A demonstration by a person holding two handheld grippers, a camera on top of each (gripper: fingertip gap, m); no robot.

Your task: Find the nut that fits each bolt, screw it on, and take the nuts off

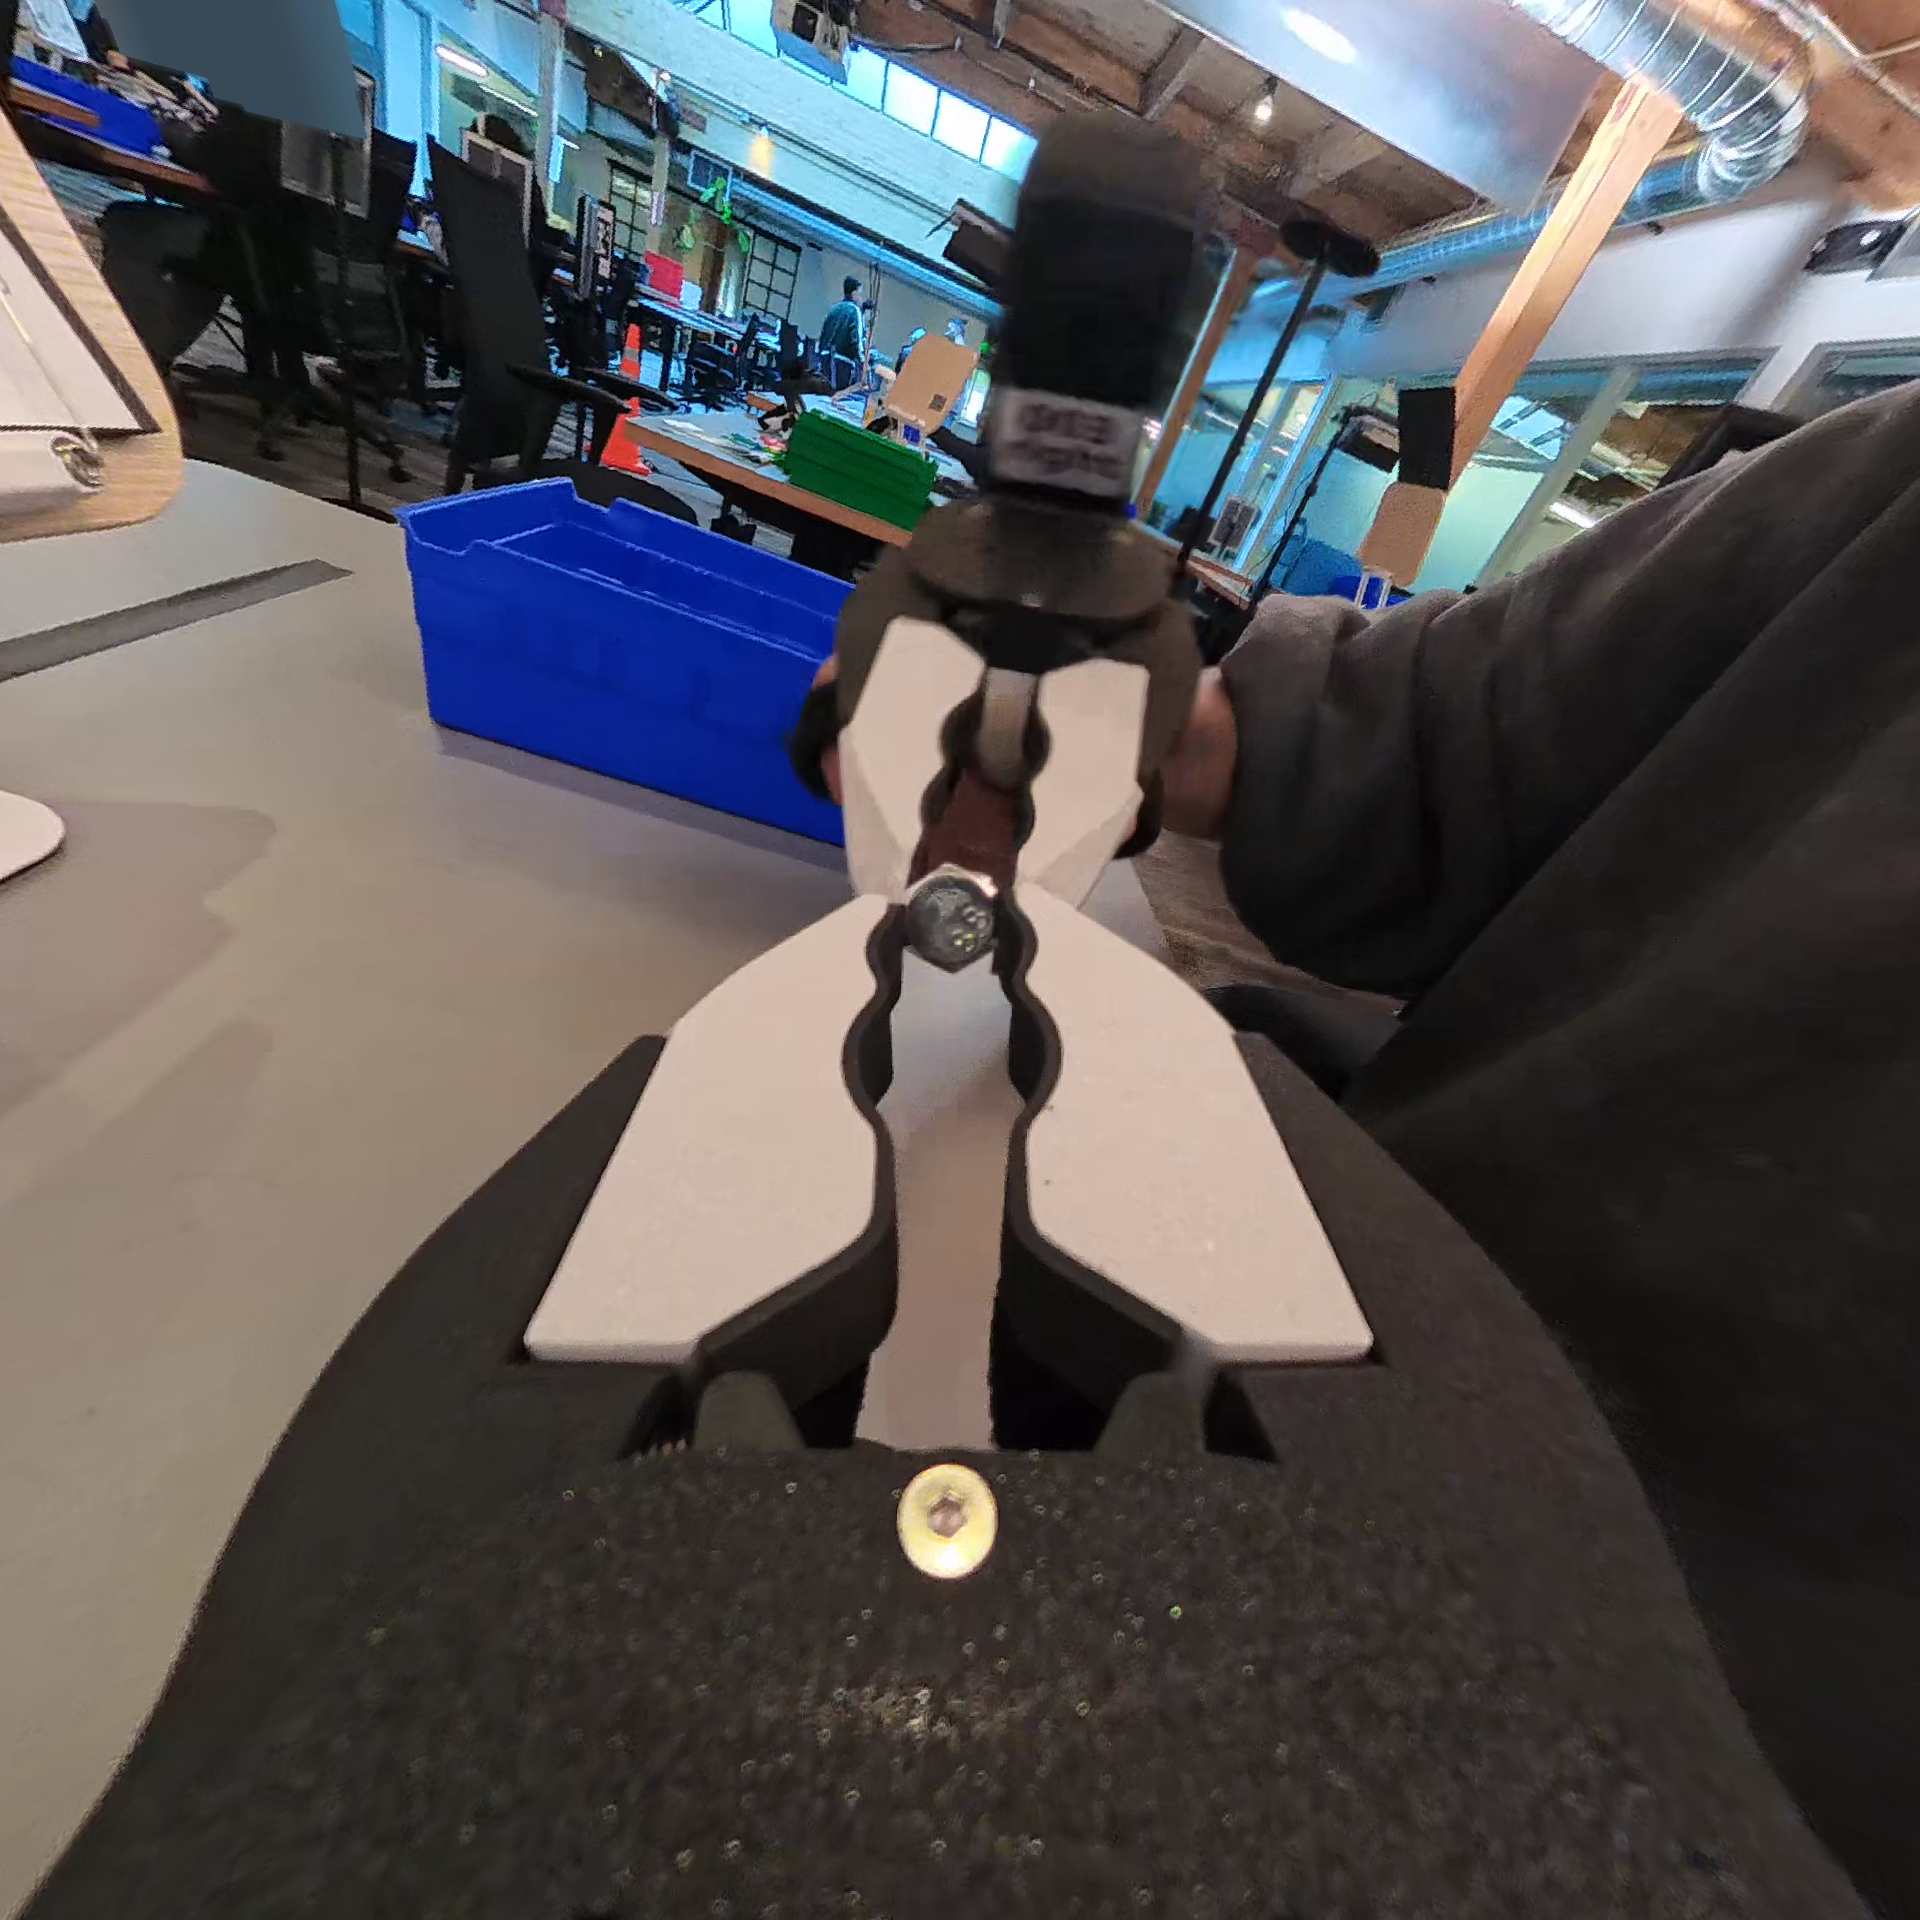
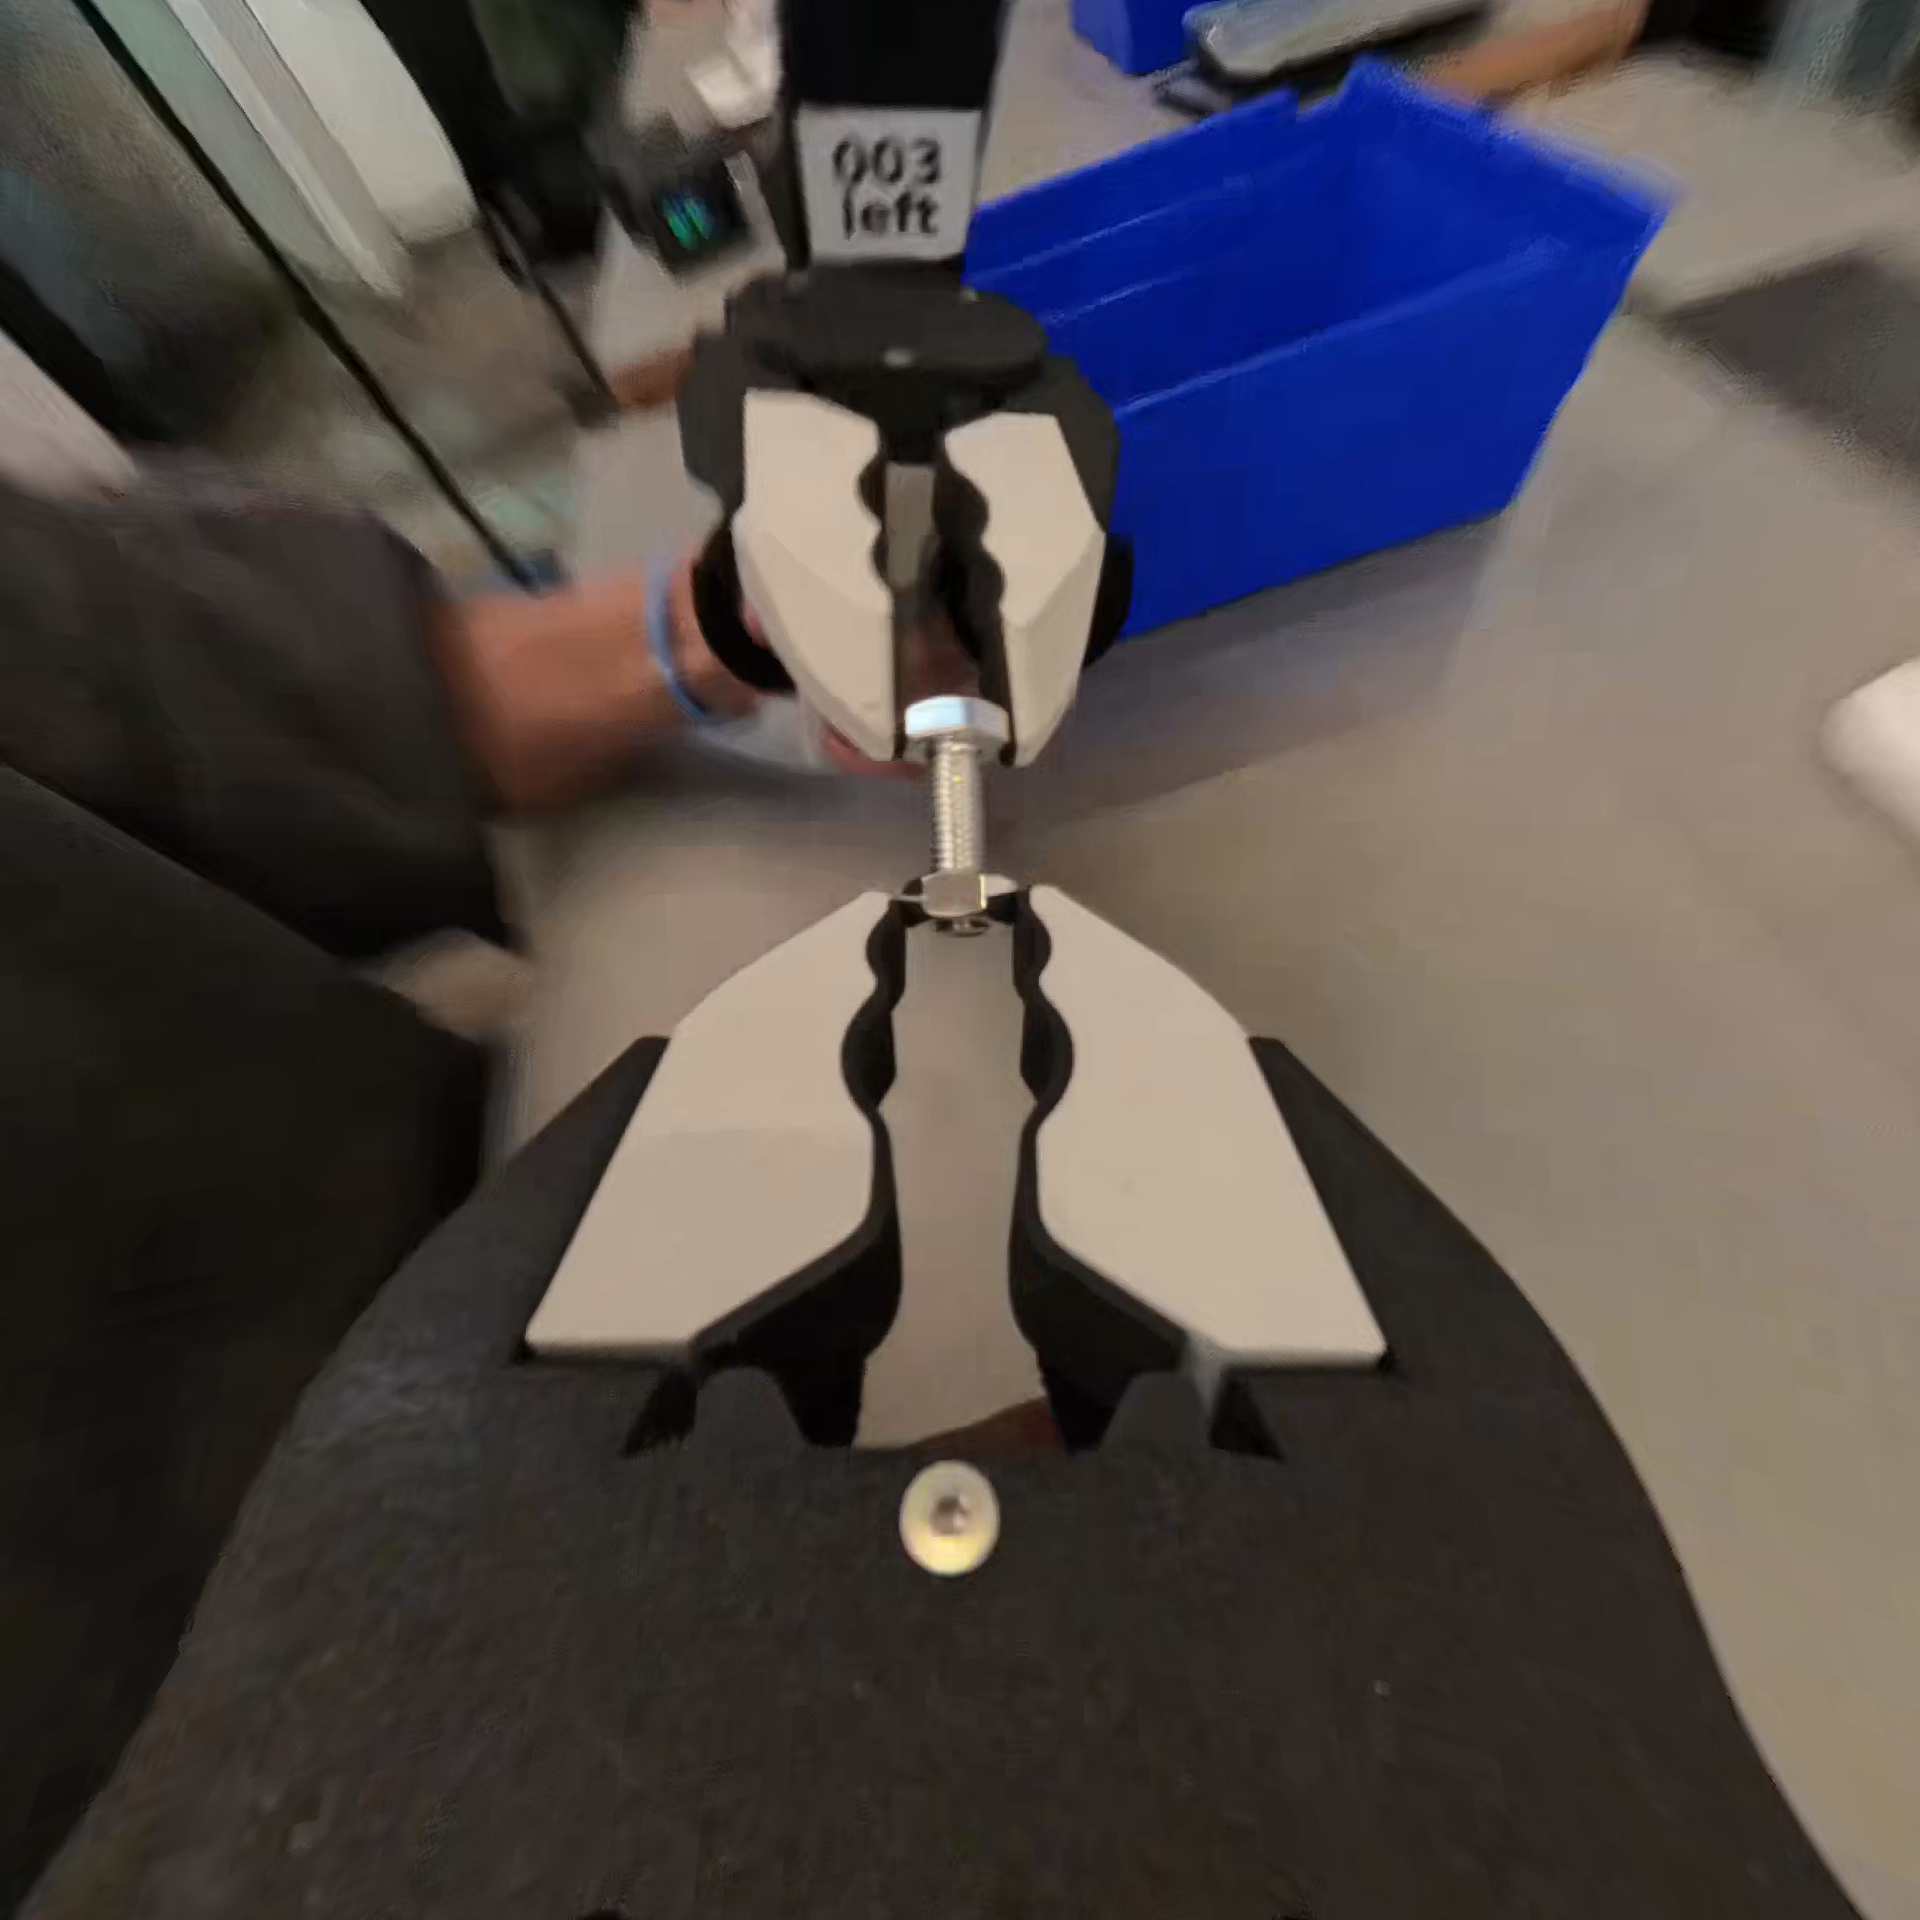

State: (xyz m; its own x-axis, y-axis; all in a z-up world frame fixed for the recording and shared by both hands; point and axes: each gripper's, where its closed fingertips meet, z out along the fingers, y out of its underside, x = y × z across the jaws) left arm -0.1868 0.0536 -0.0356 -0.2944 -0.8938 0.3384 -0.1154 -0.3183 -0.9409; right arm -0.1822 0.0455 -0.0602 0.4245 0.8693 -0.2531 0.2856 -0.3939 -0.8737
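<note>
Nearest you, your right gripper point(image 2: 958, 902) pinches the nut point(image 2: 954, 896) at its fingertips, closed down to the nut's width. At twelve o'clock the bolt point(image 2: 956, 805) runs from that nut to its head, clamped in your left gripper point(image 1: 951, 920), both held above the grey table point(image 1: 343, 935). Tilt either wrist and the thread may bind; loosen your pinch and the nut likely drops. Farther off, at one o'clock, sits the blue bin point(image 2: 1340, 343).

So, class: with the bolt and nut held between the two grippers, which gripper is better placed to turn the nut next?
Probably the right gripper: its fingertips are shut on the nut at the bolt shank's end. The left gripper clamps the bolt's head, steadying it.
</note>
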